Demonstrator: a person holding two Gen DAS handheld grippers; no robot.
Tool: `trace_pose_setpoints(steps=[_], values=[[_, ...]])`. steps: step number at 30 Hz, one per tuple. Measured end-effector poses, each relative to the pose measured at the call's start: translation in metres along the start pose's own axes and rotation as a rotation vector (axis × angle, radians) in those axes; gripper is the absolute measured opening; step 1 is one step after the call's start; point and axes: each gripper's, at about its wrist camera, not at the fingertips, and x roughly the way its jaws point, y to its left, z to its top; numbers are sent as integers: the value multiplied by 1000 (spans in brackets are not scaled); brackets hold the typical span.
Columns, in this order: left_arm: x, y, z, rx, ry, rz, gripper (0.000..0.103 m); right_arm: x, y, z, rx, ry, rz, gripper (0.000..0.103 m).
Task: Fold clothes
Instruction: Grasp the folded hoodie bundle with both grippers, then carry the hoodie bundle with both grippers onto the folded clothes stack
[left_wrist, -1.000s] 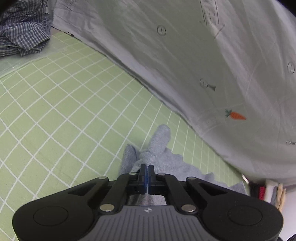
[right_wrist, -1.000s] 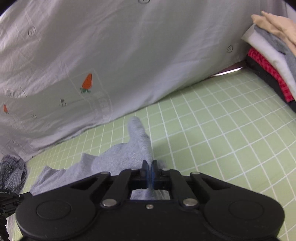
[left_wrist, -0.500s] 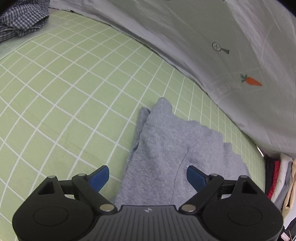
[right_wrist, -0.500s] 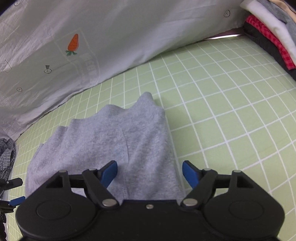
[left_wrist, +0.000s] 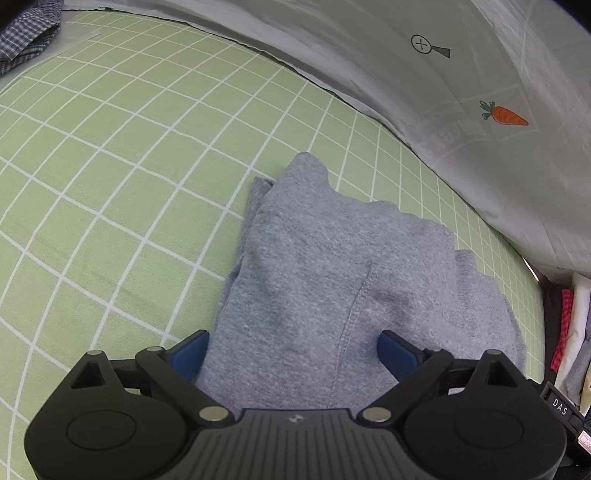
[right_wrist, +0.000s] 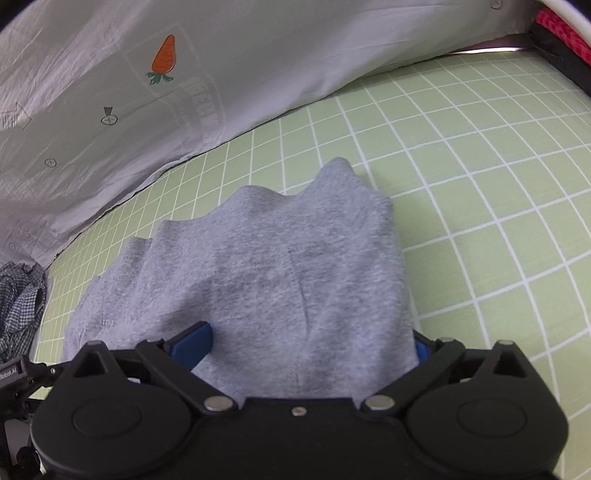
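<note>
From my left wrist camera, the far left corner shows a crumpled blue-and-white checked shirt (left_wrist: 26, 33) lying on the light green sheet with a white grid (left_wrist: 110, 155). Moving right, my left gripper (left_wrist: 293, 350) points down at the folded grey knit garment (left_wrist: 332, 266), which lies flat on the green sheet. Its jaws have just been opening and stand wide apart, one blue pad (left_wrist: 190, 352) beside the garment's left edge and the other over the cloth, neither pressing on it. Behind the garment hangs a pale grey cloth printed with an orange carrot (left_wrist: 504, 115), and at the far right edge I see part of a stack of folded clothes (left_wrist: 569, 325).

From my right wrist camera, the checked shirt (right_wrist: 20, 302) sits at the left edge and the carrot-print cloth (right_wrist: 164, 59) fills the top left. My right gripper (right_wrist: 306, 347) has also just been opening and is released, its jaws spread with the grey garment (right_wrist: 277, 266) lying between them; the left blue pad (right_wrist: 194, 343) rests over the cloth, and the right pad is mostly hidden behind the garment's edge.
</note>
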Motion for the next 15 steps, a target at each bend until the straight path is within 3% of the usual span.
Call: trace_pose_setpoints(steps=[4, 5, 6, 7, 8, 9, 11, 15], values=[[5, -7, -3, -15, -13, -41, 95, 10, 24, -3, -28, 7, -9, 103], [6, -10, -5, -26, -15, -54, 87, 10, 29, -5, -29, 3, -2, 101], [5, -13, -7, -27, -14, -48, 78, 10, 32, -6, -34, -1, 5, 97], [4, -16, -8, -18, -10, -41, 58, 8, 36, -8, -44, -5, 11, 79], [2, -17, -11, -13, -16, -45, 44, 4, 38, -8, -44, -8, 21, 52], [-2, -19, -13, -12, -21, -52, 38, -1, 40, -8, -44, -10, 31, 45], [-13, -20, -18, -20, -31, -75, 32, -14, 47, -11, -65, -27, 37, 39], [-44, -41, -37, 59, -51, -139, 28, -52, 59, -24, -93, -80, 49, 37]])
